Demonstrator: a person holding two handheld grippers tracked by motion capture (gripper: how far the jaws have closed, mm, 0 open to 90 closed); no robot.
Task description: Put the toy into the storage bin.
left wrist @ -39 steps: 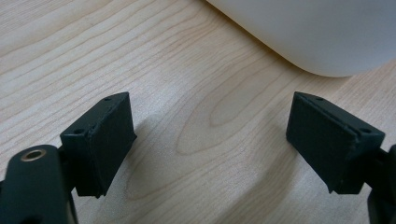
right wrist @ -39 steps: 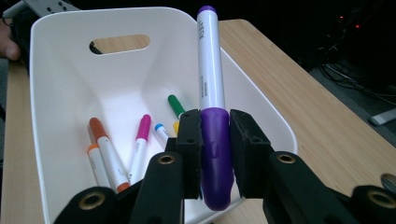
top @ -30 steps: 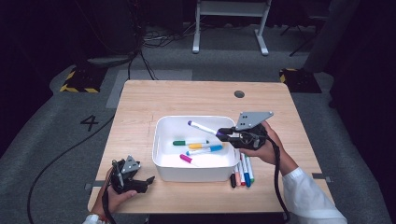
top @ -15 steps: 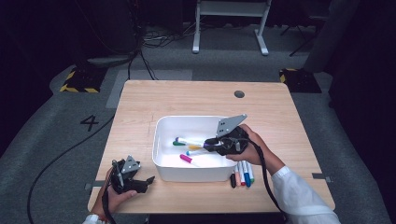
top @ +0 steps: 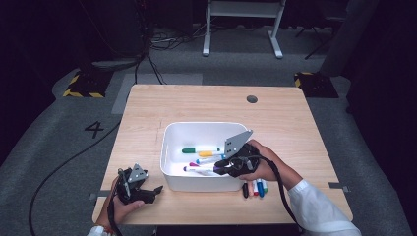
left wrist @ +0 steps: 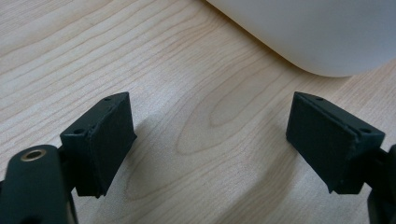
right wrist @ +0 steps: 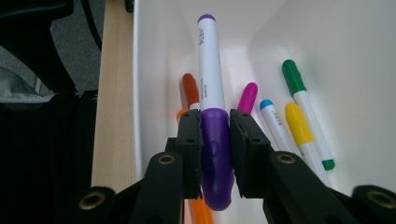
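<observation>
While the left hand-held gripper (top: 156,189) rests released on the tabletop (top: 147,118) near the front edge, the right hand-held gripper (top: 217,170) is clenched on the purple marker (right wrist: 212,135) and has dropped into the white bin (top: 169,142) vs. 1 s ago, so release looks imminent. Approx. 4 markers (top: 254,188) remain outside. Right gripper view adds: pads on cap, orange marker (right wrist: 189,88) underneath. High view: bin position on tabletop.

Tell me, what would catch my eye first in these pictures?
Probably the purple marker, clamped by its cap in the right tongs over the white bin mid-table, where other coloured markers lie. A few more markers sit on the wood beside the bin, while the left tongs gape empty near the table's front corner.
</observation>
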